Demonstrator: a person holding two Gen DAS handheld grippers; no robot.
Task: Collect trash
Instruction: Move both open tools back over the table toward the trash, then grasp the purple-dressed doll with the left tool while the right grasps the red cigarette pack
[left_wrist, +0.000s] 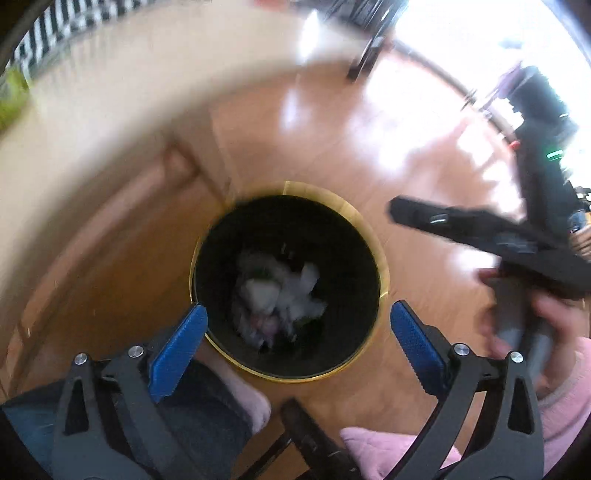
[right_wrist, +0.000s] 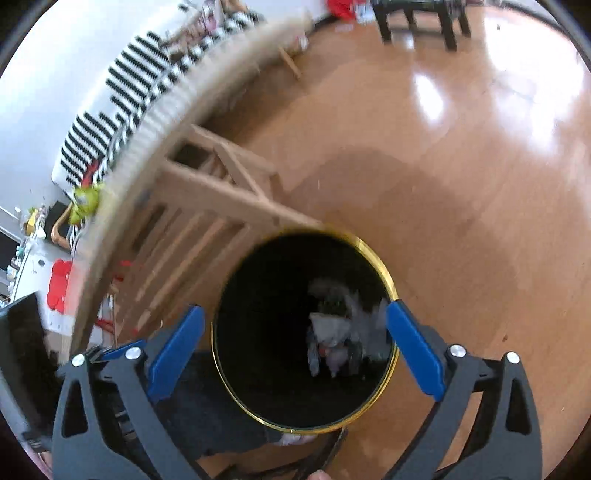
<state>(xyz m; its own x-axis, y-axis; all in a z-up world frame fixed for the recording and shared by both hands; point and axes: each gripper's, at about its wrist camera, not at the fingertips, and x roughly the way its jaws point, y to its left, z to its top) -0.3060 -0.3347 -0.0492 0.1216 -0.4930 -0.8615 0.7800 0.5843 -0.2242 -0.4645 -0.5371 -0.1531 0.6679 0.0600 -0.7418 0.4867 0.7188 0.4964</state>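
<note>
A black round bin with a gold rim (left_wrist: 384, 266) (right_wrist: 384, 275) stands on the wooden floor. Crumpled white and grey trash (left_wrist: 280, 291) (right_wrist: 338, 328) lies at its bottom. My left gripper (left_wrist: 299, 332) hangs above the bin's near edge, open, with nothing between its blue pads (left_wrist: 177, 350). My right gripper (right_wrist: 295, 343) is over the bin too, open and empty, its blue pads (right_wrist: 413, 347) spread to either side of the opening. In the left wrist view the right gripper's black body (left_wrist: 517, 236) shows at the right, held by a hand (left_wrist: 554, 332) in a pink sleeve.
A pale wooden table edge (left_wrist: 74, 147) (right_wrist: 155, 133) curves along the left, with a wooden chair frame (right_wrist: 221, 192) under it beside the bin. A person's legs in jeans and pink socks (left_wrist: 236, 395) are near the bin. A dark stool (right_wrist: 417, 18) stands far off on the shiny floor.
</note>
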